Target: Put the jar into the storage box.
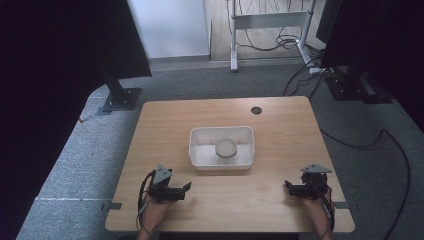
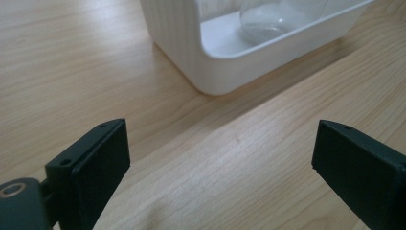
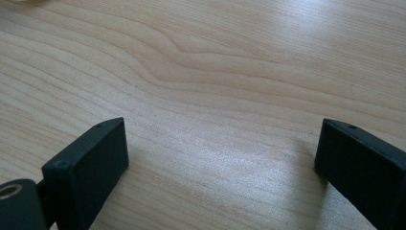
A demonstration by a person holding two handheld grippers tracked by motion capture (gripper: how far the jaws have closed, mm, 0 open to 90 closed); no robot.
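A white rectangular tub (image 1: pixel 197 155) sits in the middle of the wooden table (image 1: pixel 280 120), and a clear round jar (image 1: pixel 226 149) stands inside it. My left gripper (image 1: pixel 186 190) rests near the front left edge, open, with nothing between its jaws. In the left gripper view the tub's rounded corner (image 2: pixel 210 72) and the clear jar (image 2: pixel 277 19) lie ahead, beyond the gap of my left gripper (image 2: pixel 220 148). My right gripper (image 1: pixel 289 187) rests near the front right edge, open and holding nothing. The right gripper view has bare wood between the jaws of my right gripper (image 3: pixel 222 148).
A small dark round hole (image 1: pixel 256 110) marks the table's far side. Grey carpet surrounds the table, with black stand bases (image 1: pixel 120 98) at the back left and back right, cables (image 1: pixel 350 142) on the floor to the right, and a white frame (image 1: pixel 265 20) behind.
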